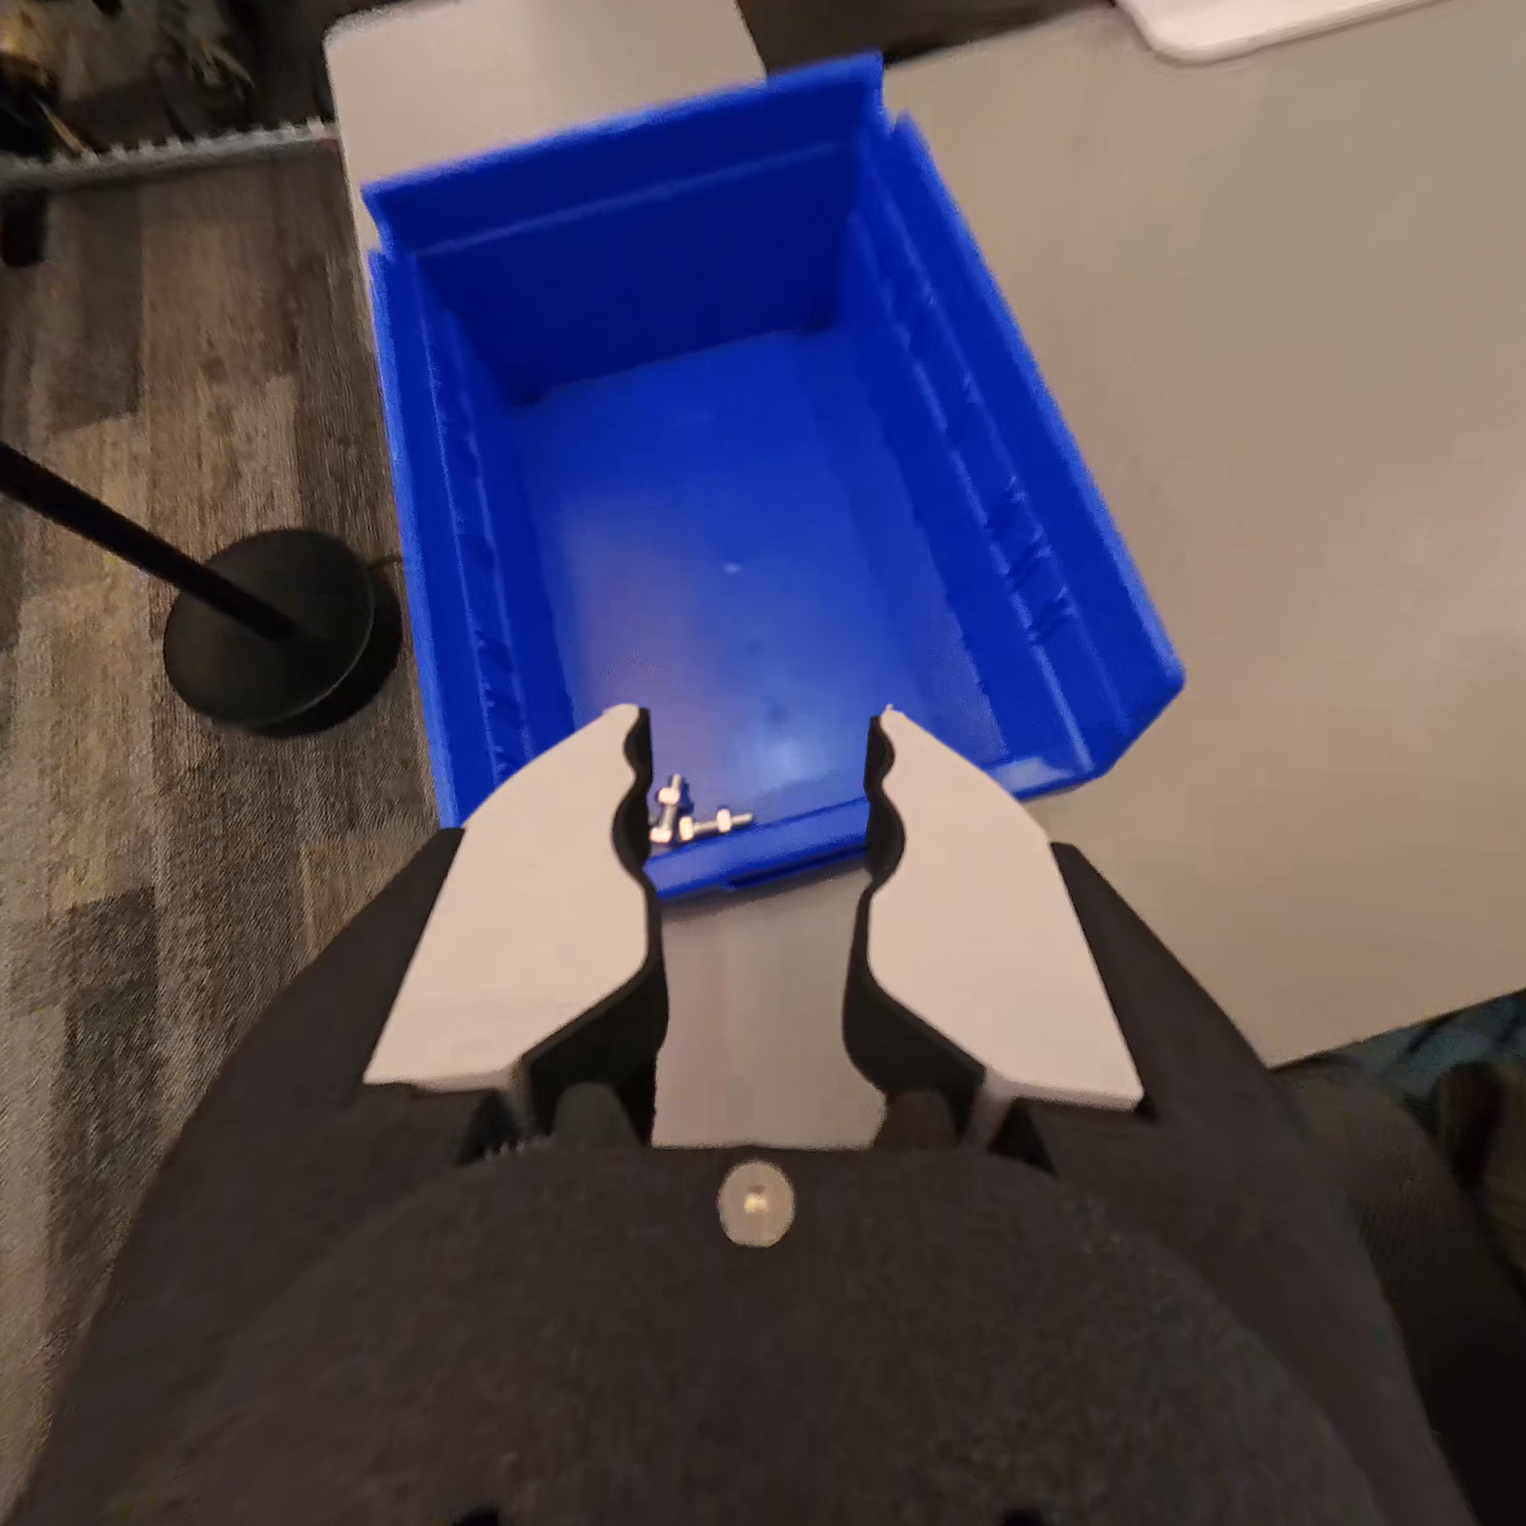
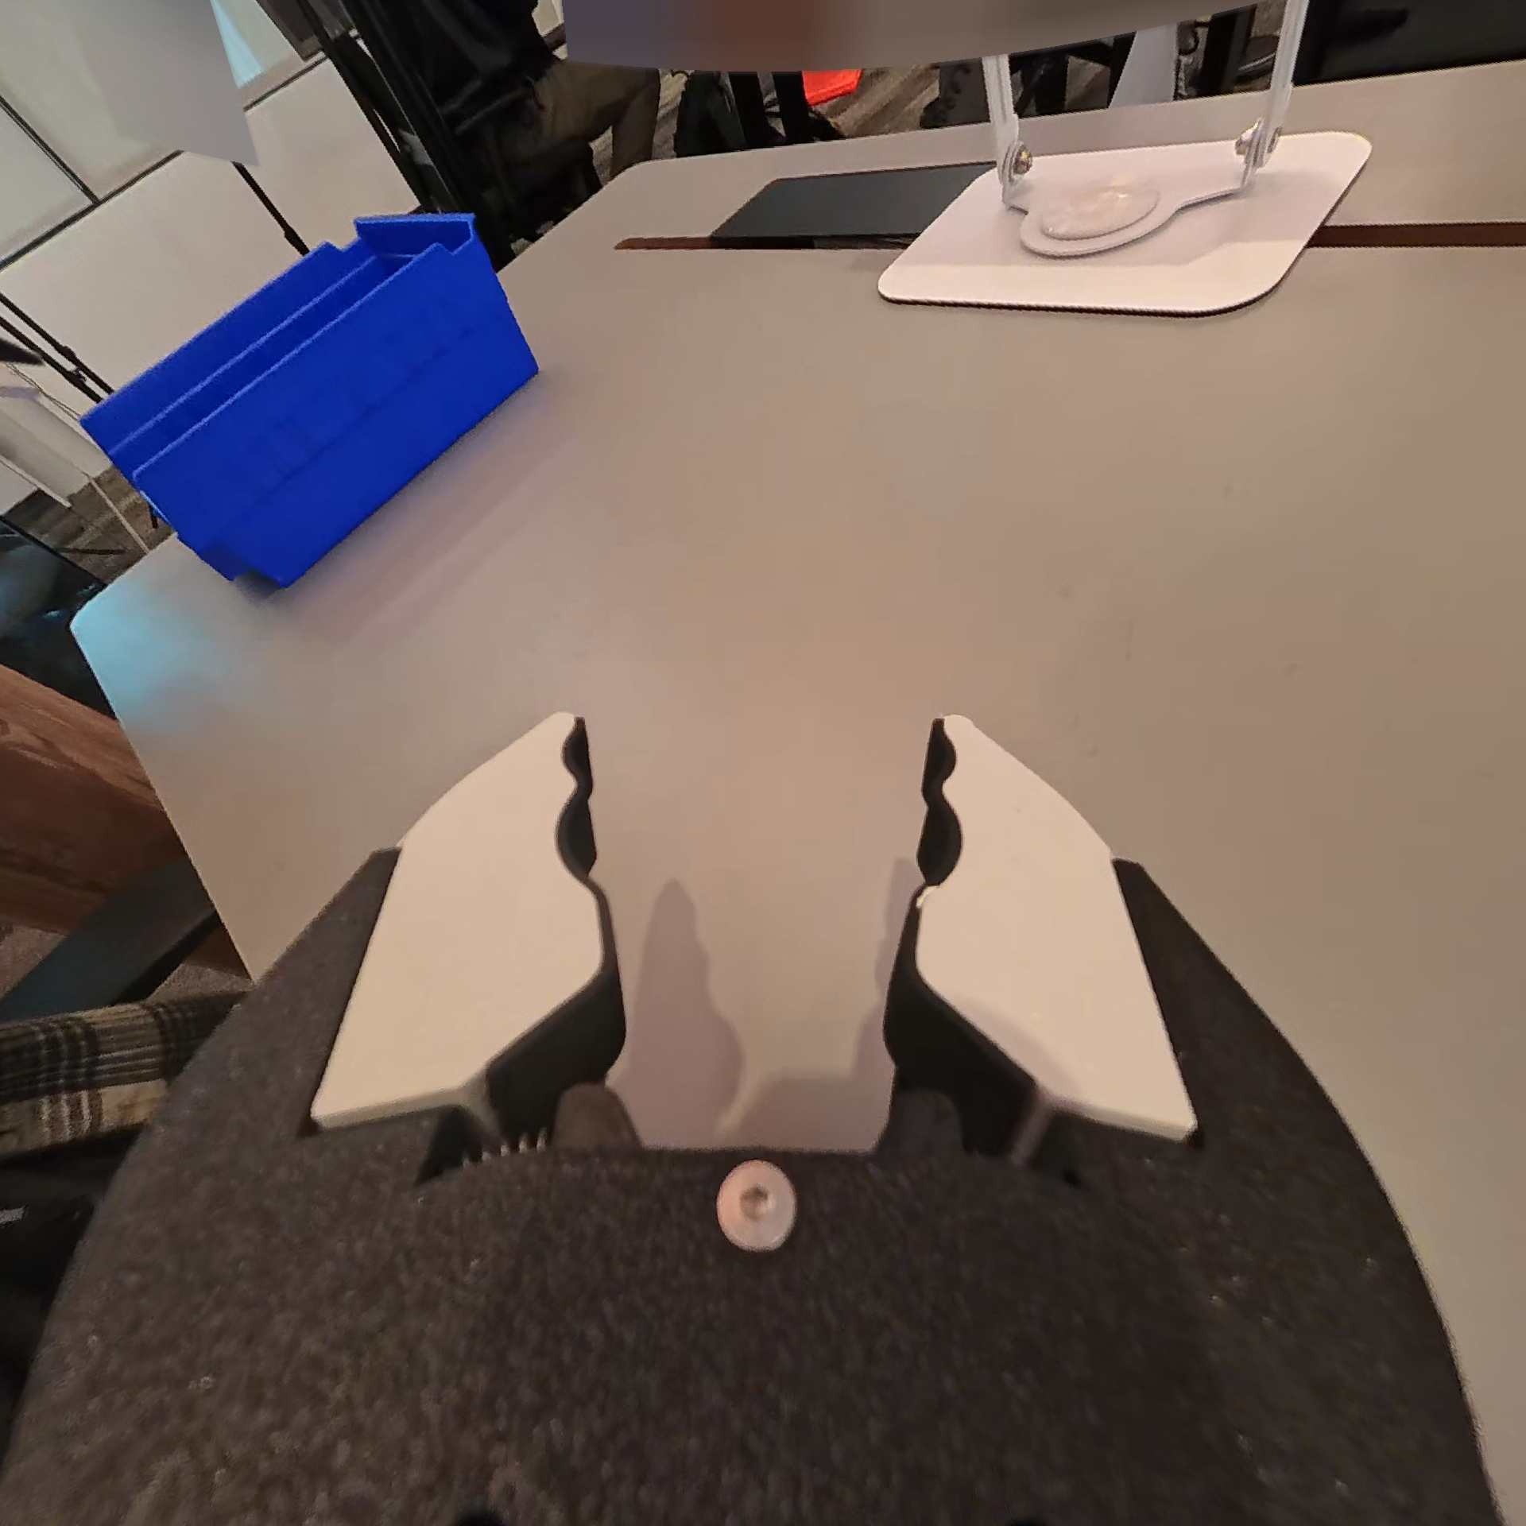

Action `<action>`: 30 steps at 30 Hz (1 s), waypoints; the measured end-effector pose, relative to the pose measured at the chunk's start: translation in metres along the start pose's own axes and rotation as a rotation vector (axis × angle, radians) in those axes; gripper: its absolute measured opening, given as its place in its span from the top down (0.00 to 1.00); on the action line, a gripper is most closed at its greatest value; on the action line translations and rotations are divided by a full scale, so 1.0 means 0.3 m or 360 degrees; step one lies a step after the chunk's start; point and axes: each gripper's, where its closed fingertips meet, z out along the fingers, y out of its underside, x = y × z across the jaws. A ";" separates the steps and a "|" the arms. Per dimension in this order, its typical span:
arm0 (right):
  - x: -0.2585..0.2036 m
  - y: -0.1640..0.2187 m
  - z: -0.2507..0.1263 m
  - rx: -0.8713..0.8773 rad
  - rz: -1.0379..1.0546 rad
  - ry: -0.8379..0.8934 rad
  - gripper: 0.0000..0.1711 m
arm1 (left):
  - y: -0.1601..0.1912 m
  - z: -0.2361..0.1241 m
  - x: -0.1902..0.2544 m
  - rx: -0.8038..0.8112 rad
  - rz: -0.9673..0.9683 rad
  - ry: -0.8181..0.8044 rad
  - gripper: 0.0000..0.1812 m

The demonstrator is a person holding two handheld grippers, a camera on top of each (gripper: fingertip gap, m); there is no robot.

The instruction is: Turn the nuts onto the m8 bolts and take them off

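Here, a broad grey table [image 2: 826, 537] fills most of the room's foreground, with a blue plastic bin [image 1: 462, 512] sitting near its left corner, close to the table edge and the carpeted floor [image 1: 165, 330] beyond. A white flat-based stand [image 2: 1156, 248] rests at the far right of the table, well apart from the bin, and a black round-footed pole stand [image 1: 277, 632] waits on the floor just beside the bin's side. The left gripper [image 1: 755, 722] hovers above the bin's near end, its jaws spread apart and holding nothing. The right gripper [image 2: 755, 727] hangs over bare tabletop, also spread wide and empty, well away from the bin. Smallest of all, a little cluster of silvery bolts with nuts [image 1: 689, 813] lies in the bin's near left corner, pressed close to the front wall and partly hidden behind the left gripper's finger. The work appears to be at its start: picking up a bolt. That next move calls for a steep reach down into the corner, where the walls leave little room for the jaws. The open tabletop to the right offers plenty of space for the turning.
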 end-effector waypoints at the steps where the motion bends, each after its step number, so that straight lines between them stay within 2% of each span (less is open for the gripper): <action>1: -0.001 0.002 0.000 -0.0003 0.0005 -0.0003 0.55 | 0.016 0.020 -0.005 -0.0094 0.0025 0.0006 0.73; 7: -0.006 0.018 0.002 -0.0033 -0.0003 -0.0001 0.56 | 0.081 0.126 -0.018 -0.0683 0.0247 -0.0028 0.78; 17: 0.008 0.025 0.008 -0.0040 0.0010 -0.0009 0.56 | 0.178 0.222 -0.048 -0.1545 0.0377 0.0043 0.83; 20: 0.012 0.026 0.010 -0.0043 0.0011 -0.0011 0.57 | 0.210 0.248 -0.067 -0.1669 0.0430 0.0042 0.84; 26: 0.012 0.025 0.010 -0.0049 0.0005 -0.0010 0.57 | 0.245 0.294 -0.073 -0.1724 0.0399 0.0077 0.91; 30: 0.012 0.025 0.009 -0.0049 0.0009 -0.0011 0.57 | 0.272 0.302 -0.088 -0.1780 0.0392 0.0067 0.90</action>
